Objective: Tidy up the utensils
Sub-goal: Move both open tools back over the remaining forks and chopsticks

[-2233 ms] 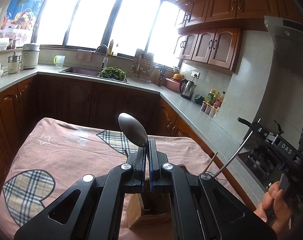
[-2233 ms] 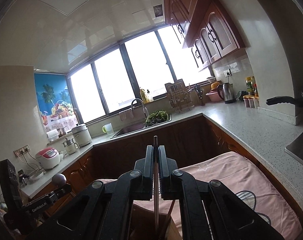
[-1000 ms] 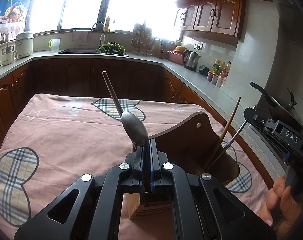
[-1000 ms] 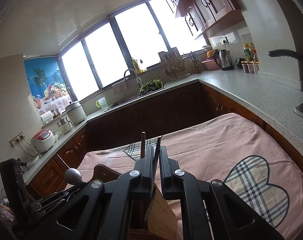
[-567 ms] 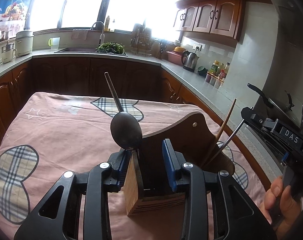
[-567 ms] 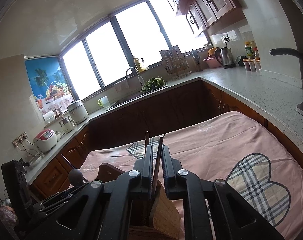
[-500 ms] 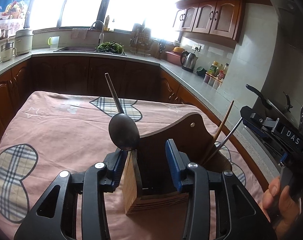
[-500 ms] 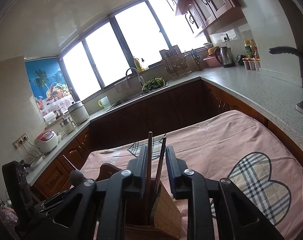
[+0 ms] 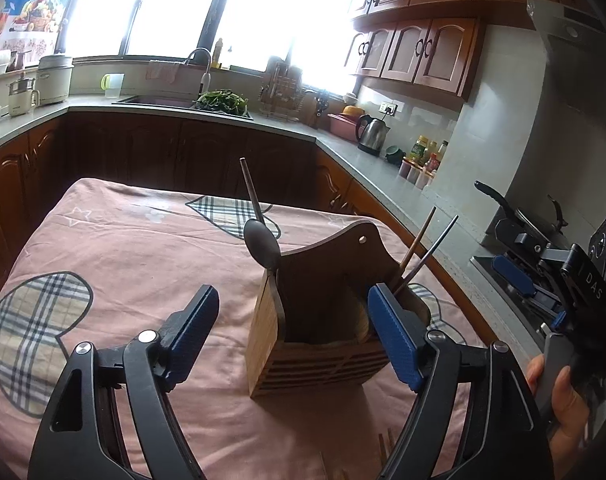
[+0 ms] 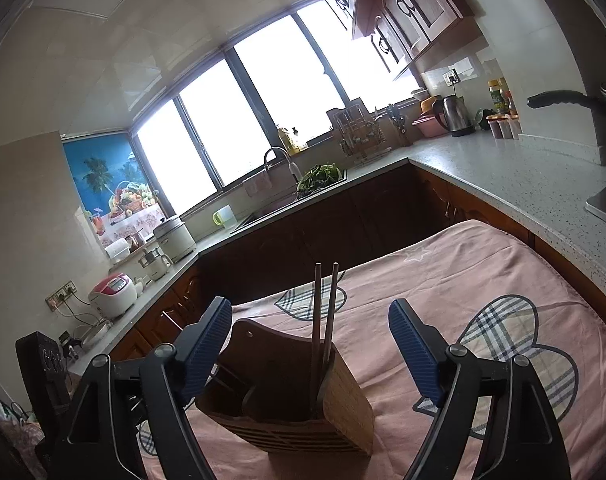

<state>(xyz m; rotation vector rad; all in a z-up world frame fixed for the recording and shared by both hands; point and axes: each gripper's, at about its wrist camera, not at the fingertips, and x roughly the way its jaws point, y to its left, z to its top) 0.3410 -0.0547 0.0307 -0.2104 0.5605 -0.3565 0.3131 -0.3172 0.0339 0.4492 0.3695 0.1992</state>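
Both drops looked done. The left gripper [image 9: 291, 322] was opening, letting go of the spoon [image 9: 262, 244] in the wooden holder [image 9: 319, 320]. The right gripper [image 10: 311, 346] was opening off the chopsticks [image 10: 323, 312] just ahead. Next, each would need another utensil.

A pink tablecloth [image 9: 135, 248] with plaid hearts covers the table; dark wooden cabinets [image 9: 151, 152] run behind it under a grey countertop [image 10: 515, 184]; a sink [image 9: 155, 100] with a curved tap [image 9: 199, 60] sits below the bright windows [image 10: 287, 92], green vegetables [image 9: 222, 101] heaped beside it; a dish rack [image 9: 281, 94] stands further along, then a steel kettle [image 9: 373, 134] and a row of bottles [image 9: 427, 156]; a pale green jug [image 9: 113, 85], a cream pot [image 9: 55, 79] and a red-topped rice cooker [image 10: 113, 294] line the left counter; a tropical fruit poster [image 10: 111, 184] hangs by the window; a black pan handle [image 10: 559, 100] juts in at right.
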